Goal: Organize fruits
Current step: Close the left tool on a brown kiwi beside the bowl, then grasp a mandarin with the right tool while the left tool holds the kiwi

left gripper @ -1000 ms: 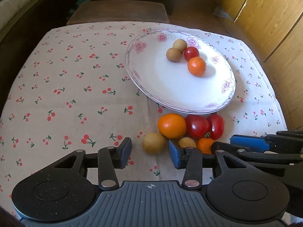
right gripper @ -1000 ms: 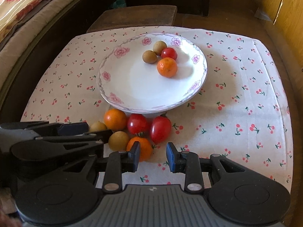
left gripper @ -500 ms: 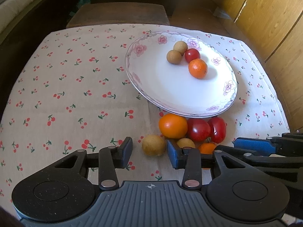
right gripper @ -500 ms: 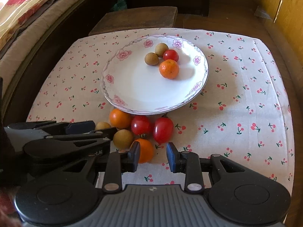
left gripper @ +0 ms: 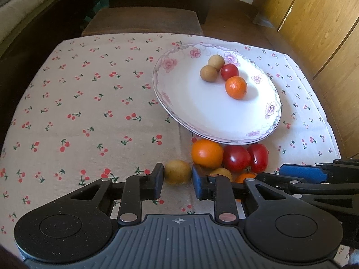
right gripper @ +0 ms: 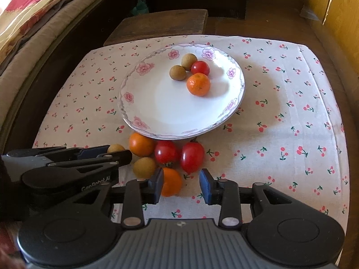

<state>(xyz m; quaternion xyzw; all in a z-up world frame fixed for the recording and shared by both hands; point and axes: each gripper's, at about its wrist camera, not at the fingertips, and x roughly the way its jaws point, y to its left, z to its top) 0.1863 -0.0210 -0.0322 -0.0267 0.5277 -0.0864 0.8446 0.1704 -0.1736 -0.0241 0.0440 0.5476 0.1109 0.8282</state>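
Left wrist view: our left gripper (left gripper: 177, 180) has just been closing and now pinches a longan (left gripper: 178, 171) at lower centre. Four fruits sit on the plate (left gripper: 202, 116).

Right wrist view: our right gripper (right gripper: 181, 186) has just been opening, jaws narrowly apart beside a tangerine (right gripper: 171, 182); six fruits remain on the surface (right gripper: 280, 134).

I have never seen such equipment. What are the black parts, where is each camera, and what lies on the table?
A person holds a two-finger tool in each hand; each carries a camera looking along its fingers. One picture is from the left hand-held gripper, which has just closed on a small round brown fruit. The other is from the right hand-held gripper, whose jaws have just been opening around a small orange fruit. On the cherry-print tablecloth stands a white flowered plate with four fruits; more lie before it.
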